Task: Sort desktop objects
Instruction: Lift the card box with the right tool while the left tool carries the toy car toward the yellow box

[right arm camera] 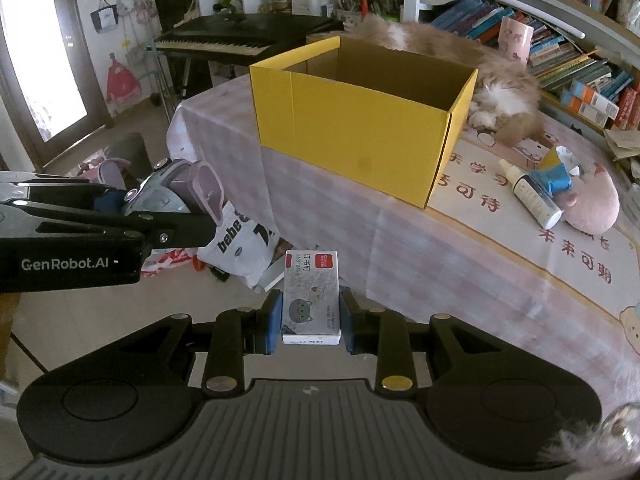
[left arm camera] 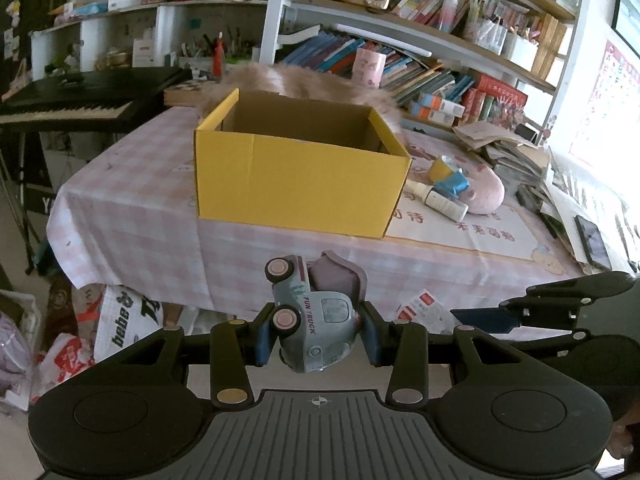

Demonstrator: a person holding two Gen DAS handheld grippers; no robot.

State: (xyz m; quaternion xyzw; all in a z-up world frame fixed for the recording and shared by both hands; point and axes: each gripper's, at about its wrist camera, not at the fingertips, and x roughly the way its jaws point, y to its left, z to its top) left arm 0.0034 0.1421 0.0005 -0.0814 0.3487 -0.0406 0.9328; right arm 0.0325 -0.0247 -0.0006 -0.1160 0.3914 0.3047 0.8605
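Note:
My left gripper (left arm camera: 318, 338) is shut on a pale blue toy truck (left arm camera: 312, 312) lettered "FUN TRUCK", held in front of the table's near edge. The same truck (right arm camera: 160, 196) shows from the side in the right wrist view, in the left gripper's fingers (right arm camera: 120, 232). My right gripper (right arm camera: 311, 320) is shut on a small white staple box (right arm camera: 311, 296) with a cat drawing. An open yellow cardboard box (left arm camera: 296, 176) (right arm camera: 360, 136) stands on the checked tablecloth ahead of both grippers. Its inside looks brown; the bottom is hidden.
A fluffy cat (right arm camera: 480, 80) lies behind the yellow box. Right of the box lie a white bottle (right arm camera: 532, 196), a blue-and-yellow item (right arm camera: 554, 176) and a pink plush (right arm camera: 592, 204). Bookshelves (left arm camera: 440, 40) line the back, a keyboard (left arm camera: 80, 104) stands left, bags (right arm camera: 240, 244) lie on the floor.

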